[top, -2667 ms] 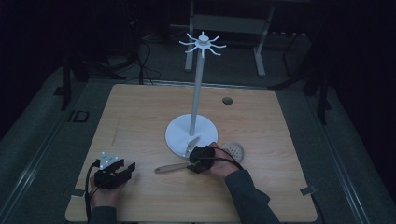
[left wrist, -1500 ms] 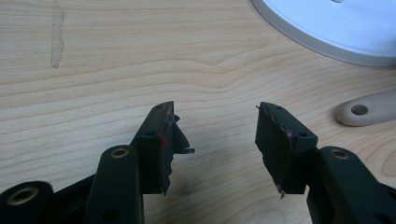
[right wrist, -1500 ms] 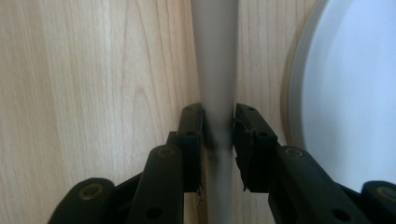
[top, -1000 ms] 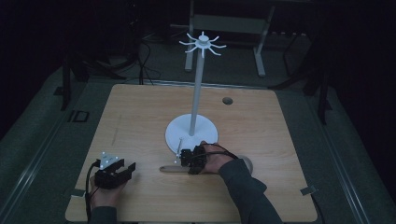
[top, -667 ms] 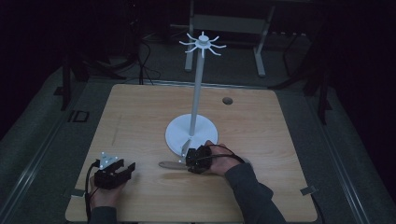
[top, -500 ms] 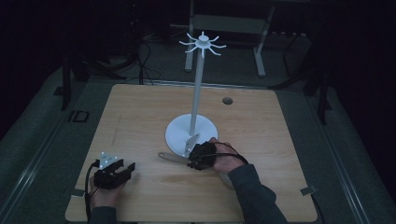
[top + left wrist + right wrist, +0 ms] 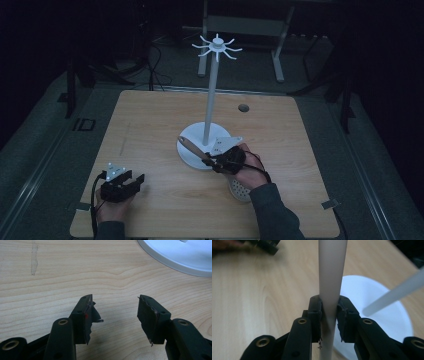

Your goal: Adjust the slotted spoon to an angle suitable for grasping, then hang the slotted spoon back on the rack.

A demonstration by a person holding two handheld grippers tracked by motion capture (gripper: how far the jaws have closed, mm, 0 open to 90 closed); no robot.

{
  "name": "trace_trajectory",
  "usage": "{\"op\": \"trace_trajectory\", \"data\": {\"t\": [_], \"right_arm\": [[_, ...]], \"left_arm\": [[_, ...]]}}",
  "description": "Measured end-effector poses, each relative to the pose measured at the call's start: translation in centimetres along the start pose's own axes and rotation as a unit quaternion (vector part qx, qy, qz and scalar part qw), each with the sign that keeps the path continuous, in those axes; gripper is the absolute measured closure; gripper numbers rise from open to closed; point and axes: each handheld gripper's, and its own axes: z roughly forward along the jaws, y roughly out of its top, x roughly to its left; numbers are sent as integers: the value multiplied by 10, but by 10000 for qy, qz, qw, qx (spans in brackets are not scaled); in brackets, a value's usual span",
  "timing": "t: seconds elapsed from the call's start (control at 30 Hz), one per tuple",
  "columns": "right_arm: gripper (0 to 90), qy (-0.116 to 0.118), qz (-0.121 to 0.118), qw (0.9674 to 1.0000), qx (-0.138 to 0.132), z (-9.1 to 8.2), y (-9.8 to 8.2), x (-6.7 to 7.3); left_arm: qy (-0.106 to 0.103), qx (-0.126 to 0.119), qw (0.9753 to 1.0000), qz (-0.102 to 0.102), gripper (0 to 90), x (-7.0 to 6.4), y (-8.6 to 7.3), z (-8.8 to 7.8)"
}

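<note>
Two grippers on the wooden counter point(image 7: 150, 125). Lower left of the high view: left gripper point(image 7: 121, 183) rests on the counter, jaws apart with nothing between them; the left gripper view confirms bare wood in the gap. Centre: white stand point(image 7: 211, 95), round base on the counter, thin pole upright, hooks at the top. Just right of the base: right gripper point(image 7: 220, 161), jaws clamped on the pale handle of a wooden spoon point(image 7: 192, 148), lifted clear of the counter, its bowl pointing to the upper left over the base.
</note>
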Motion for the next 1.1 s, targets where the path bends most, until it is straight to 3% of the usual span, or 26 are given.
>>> {"op": "trace_trajectory", "data": {"t": [0.27, 0.47, 0.9, 1.1], "right_arm": [[743, -422, 339, 9976, -442, -13, -9, -5], [742, -575, 517, 9947, -670, -23, -12, -5], [743, -1062, 725, 9842, -1216, -46, -16, -10], [744, -1358, 809, 9757, -1517, -54, -18, -11]], "left_arm": [[6, 3, 10000, -2, 468, 0, 0, 0], [1, 6, 10000, 4, 468, 0, 0, 0], [24, -26, 10000, -3, 468, 0, 0, 0], [38, -46, 10000, -19, 464, 0, 0, -1]]}}
